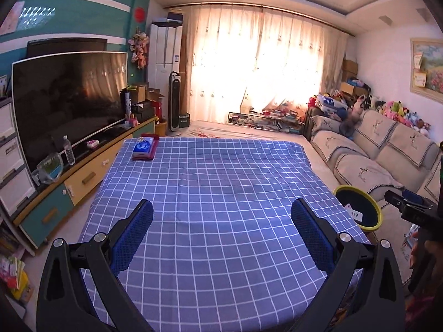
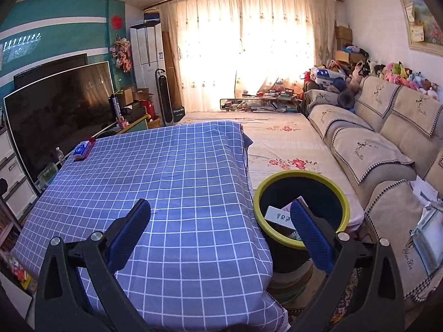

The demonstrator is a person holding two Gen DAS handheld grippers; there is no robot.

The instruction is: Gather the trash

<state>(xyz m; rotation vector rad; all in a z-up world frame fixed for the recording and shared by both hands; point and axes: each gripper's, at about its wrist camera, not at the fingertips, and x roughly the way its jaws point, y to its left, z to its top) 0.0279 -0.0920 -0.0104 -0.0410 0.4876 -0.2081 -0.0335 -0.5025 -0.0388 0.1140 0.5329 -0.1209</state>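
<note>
Now both the left gripper (image 1: 221, 215) and right gripper (image 2: 221, 218) gape empty over the checked tablecloth (image 2: 166, 171), yellow-rimmed bin (image 2: 277, 235) beside it holding boxes.

Blue tablecloth (image 1: 216, 193) with white grid, yellow-green rimmed black bin (image 2: 301, 221), blue gripper fingers (image 1: 133, 238), teal wall (image 1: 83, 13)
</note>
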